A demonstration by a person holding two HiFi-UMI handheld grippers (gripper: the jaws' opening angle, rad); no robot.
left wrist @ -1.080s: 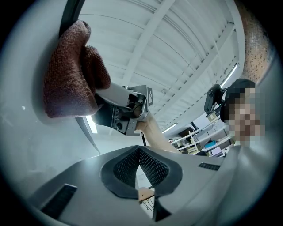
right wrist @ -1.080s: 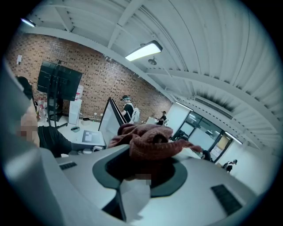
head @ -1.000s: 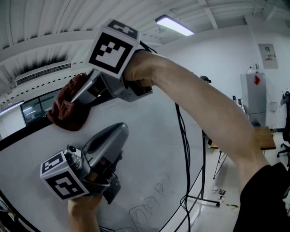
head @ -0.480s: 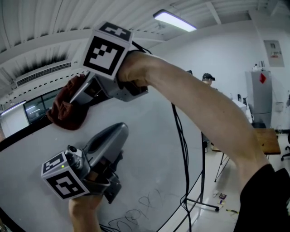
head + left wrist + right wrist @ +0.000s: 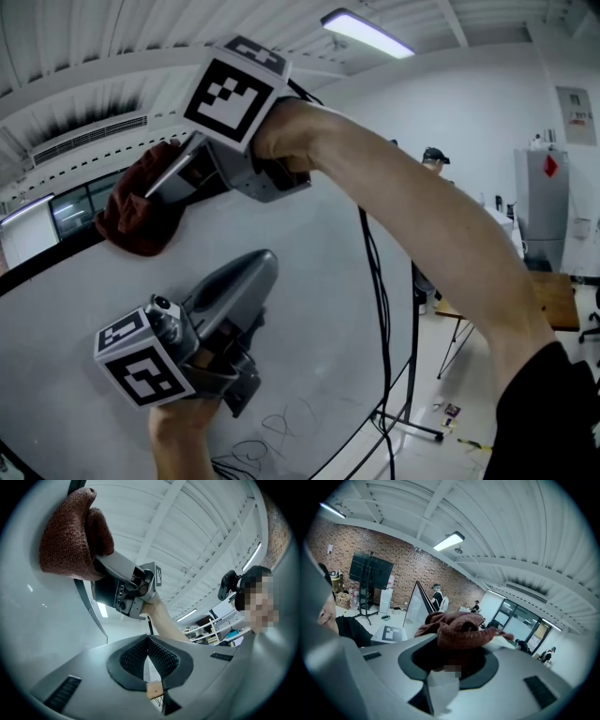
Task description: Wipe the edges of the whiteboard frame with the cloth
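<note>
The right gripper, clamped on a red-brown cloth, presses it against the dark whiteboard frame, apparently mid-wipe with a slide along the edge due next, while the left gripper hovers closed and empty.

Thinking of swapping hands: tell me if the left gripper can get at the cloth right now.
Probably yes. The left gripper is close below the cloth, with only bare whiteboard between them. But its jaws are shut, and the right gripper has the cloth clamped.
</note>
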